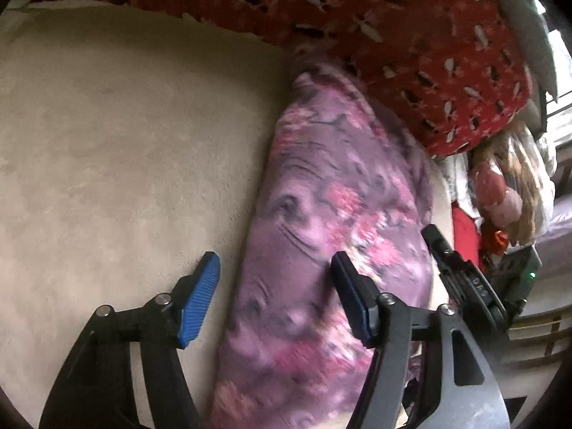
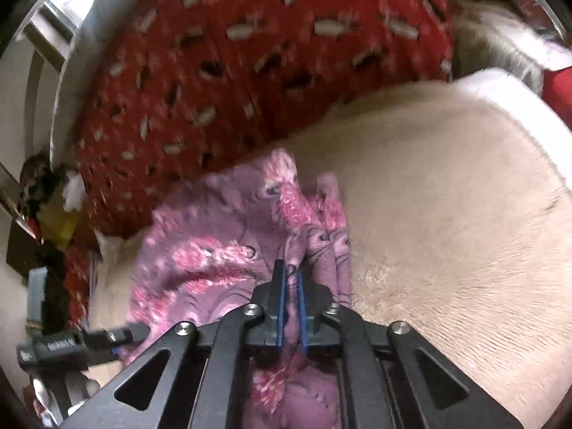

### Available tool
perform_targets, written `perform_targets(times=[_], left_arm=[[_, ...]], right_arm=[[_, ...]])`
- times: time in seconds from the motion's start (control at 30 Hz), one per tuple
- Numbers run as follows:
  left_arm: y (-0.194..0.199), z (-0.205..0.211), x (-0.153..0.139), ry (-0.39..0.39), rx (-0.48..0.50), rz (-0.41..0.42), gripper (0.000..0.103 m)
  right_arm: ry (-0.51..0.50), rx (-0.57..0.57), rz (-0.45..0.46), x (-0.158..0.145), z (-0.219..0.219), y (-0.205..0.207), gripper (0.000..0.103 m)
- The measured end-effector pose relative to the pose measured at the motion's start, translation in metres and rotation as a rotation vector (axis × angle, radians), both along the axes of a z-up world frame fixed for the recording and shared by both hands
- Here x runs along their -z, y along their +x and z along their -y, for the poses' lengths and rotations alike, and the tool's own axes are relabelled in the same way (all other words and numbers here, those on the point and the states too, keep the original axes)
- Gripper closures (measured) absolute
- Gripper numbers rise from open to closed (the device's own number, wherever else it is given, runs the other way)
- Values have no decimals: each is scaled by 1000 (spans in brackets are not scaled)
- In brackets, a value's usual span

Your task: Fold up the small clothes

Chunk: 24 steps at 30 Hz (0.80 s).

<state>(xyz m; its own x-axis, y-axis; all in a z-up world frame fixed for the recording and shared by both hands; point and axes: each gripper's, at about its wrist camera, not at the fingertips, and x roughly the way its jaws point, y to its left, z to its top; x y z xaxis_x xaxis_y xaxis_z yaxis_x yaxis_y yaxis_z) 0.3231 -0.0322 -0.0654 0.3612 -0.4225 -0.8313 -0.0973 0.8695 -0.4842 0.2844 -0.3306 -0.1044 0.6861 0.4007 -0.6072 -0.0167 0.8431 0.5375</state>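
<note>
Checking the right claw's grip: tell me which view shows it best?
The right wrist view: the right claw is shut on the purple floral garment. The left wrist view shows only its black body from outside.

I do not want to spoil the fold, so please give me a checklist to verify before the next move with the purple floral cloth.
1. Right tongs closed on the purple floral cloth: ok, a fold of fabric sits between the blue pads.
2. Left tongs free: ok, open, nothing pinched.
3. Cloth lies on the beige blanket: ok.
4. Cloth clear of the red patterned blanket: not ok, the far end meets it.
5. Cloth lies flat: not ok, bunched near the right tongs.
</note>
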Motion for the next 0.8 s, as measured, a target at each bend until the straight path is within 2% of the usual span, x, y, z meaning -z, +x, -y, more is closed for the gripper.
perform_targets(times=[0.07,0.1,0.13,0.17,0.2,0.23,0.27,0.3,0.33,0.4,0.57,0.63,0.73,0.77,0.8], left_arm=[[-14,2,-13,-21,-3,51,39],[-16,5,-17,-5,-7,69,39],[-19,9,-18,27,-13,88,38],[-20,14,-13,78,-11,91,37],[-18,18,-6,104,-4,72,37],[-14,21,5,124,6,29,36],[-13,19,15,111,5,-1,35],[-16,13,14,81,-7,8,35],[-19,7,10,56,-9,5,36],[-21,-3,1,17,-23,20,36],[-5,-8,-18,7,-54,57,37],[5,0,-21,28,-49,65,37],[24,15,-13,79,-32,53,37],[31,19,-8,103,-29,38,37],[39,25,0,135,-25,12,36]], right_arm=[[6,17,73,-18,1,-15,89],[49,-12,145,-27,0,-28,88],[68,-40,178,-34,-4,-36,86],[64,-67,187,-33,-9,-41,80],[38,-88,178,-29,-16,-43,73],[-1,-104,152,-21,-22,-44,72],[-84,-129,64,-1,-33,-39,73],[-116,-148,34,9,-38,-36,73],[-128,-143,92,7,-38,-44,74],[-139,-140,57,-4,-36,-45,72],[-71,-75,173,-46,-24,-38,71],[-64,-58,187,-50,-25,-24,71],[-71,-49,160,-45,-35,4,73],[-83,-47,135,-37,-38,15,76],[-135,-38,66,-23,-39,26,80]])
